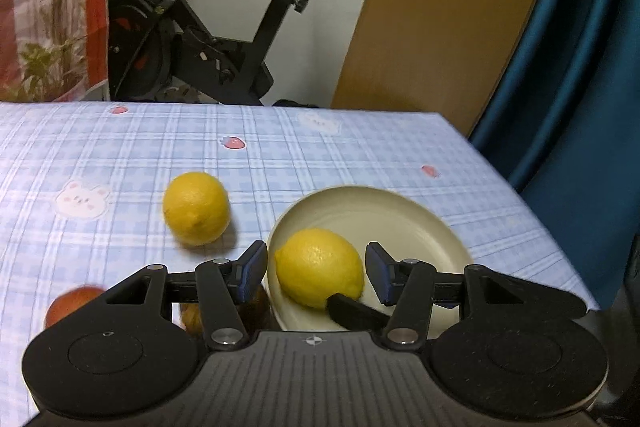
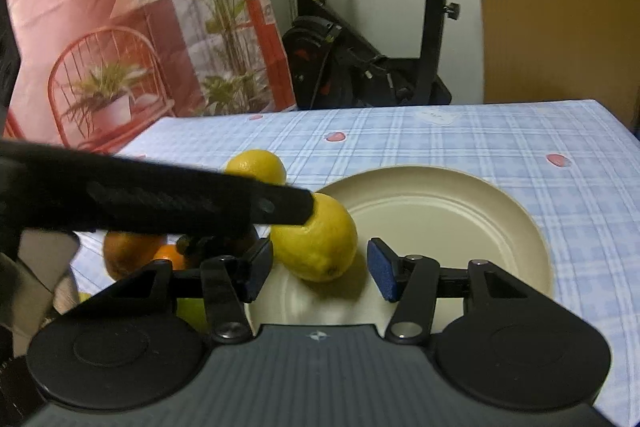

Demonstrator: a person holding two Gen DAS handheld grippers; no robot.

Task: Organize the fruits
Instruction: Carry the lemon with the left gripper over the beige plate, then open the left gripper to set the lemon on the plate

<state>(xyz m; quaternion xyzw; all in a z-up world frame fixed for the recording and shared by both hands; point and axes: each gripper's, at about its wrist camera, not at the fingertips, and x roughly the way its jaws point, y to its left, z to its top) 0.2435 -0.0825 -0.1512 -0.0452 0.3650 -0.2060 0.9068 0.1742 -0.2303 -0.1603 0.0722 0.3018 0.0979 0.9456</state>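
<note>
A cream plate (image 1: pixel 400 211) (image 2: pixel 460 219) sits on the blue checked tablecloth. A yellow lemon (image 1: pixel 320 267) (image 2: pixel 316 239) lies on its left part. My left gripper (image 1: pixel 316 269) is open, its jaws either side of this lemon without closing on it. My right gripper (image 2: pixel 320 269) is open just before the same lemon. The left gripper's black finger (image 2: pixel 180 199) crosses the right wrist view and touches the lemon. A second lemon (image 1: pixel 196 207) (image 2: pixel 256 167) lies on the cloth left of the plate.
A reddish fruit (image 1: pixel 68 305) lies at the left. An orange (image 2: pixel 128 251), a smaller orange fruit (image 2: pixel 170 257) and something green (image 2: pixel 192 311) lie left of the plate. The table's far edge (image 1: pixel 240 105) has an exercise bike (image 1: pixel 208 39) behind it.
</note>
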